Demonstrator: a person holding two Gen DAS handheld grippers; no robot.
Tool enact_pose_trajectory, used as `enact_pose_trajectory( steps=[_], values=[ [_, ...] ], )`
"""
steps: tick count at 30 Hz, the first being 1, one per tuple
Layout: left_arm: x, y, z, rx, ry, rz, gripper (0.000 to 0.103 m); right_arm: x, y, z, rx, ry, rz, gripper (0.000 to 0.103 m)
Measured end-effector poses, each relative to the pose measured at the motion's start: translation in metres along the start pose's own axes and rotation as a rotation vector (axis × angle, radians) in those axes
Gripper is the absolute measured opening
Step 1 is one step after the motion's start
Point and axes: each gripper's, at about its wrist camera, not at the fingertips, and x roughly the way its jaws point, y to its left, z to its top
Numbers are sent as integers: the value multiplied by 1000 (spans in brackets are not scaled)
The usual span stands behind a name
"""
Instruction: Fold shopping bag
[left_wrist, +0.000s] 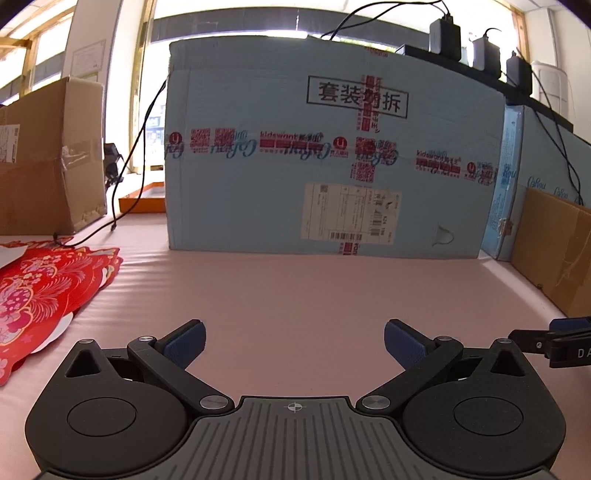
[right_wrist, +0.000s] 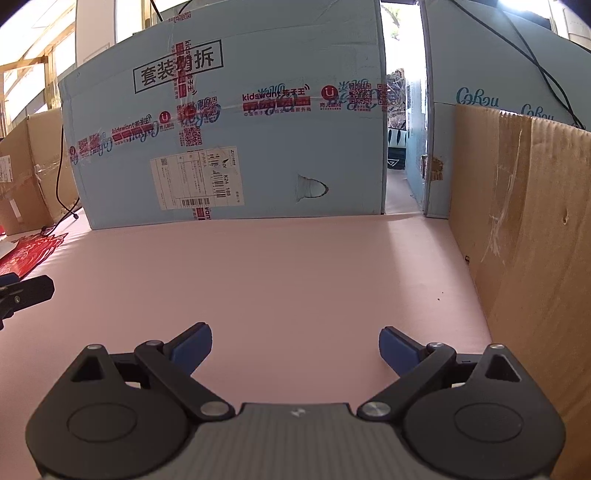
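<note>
While both tools (left_wrist: 294, 345) (right_wrist: 295, 349) gape empty, the red bag (left_wrist: 40, 291) lies flat, long axis seemingly front-to-back.

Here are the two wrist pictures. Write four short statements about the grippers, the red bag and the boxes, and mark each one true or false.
1. The left gripper is open and holds nothing. True.
2. The right gripper is shut on the red bag. False: it is open and empty; the bag lies flat on the pink table.
3. A large blue box stands at the far side. True.
4. The bag lies right of both grippers. False: it lies left.
</note>
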Motion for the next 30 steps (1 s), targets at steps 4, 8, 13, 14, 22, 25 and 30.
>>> enact_pose_trajectory(
  steps=[4,8,13,14,22,25,30],
  values=[
    [2,1,-2,4,31,36,103,1,1,0,2,21,-34,99],
    [6,1,-4,16,77,53,103,2,2,-1,0,35,-83,99],
    [17,3,-4,13,161,67,103,5,6,-2,-20,52,-122,102],
    [18,3,-5,11,167,67,103,5,5,-2,-17,53,-122,103],
    [20,-1,-5,37,180,82,103,8,6,-1,-24,59,-135,103],
    [21,-2,-4,38,183,82,103,8,6,0,-21,61,-132,103],
    [21,-1,-3,33,185,78,103,8,7,0,-19,61,-131,103]
  ],
)
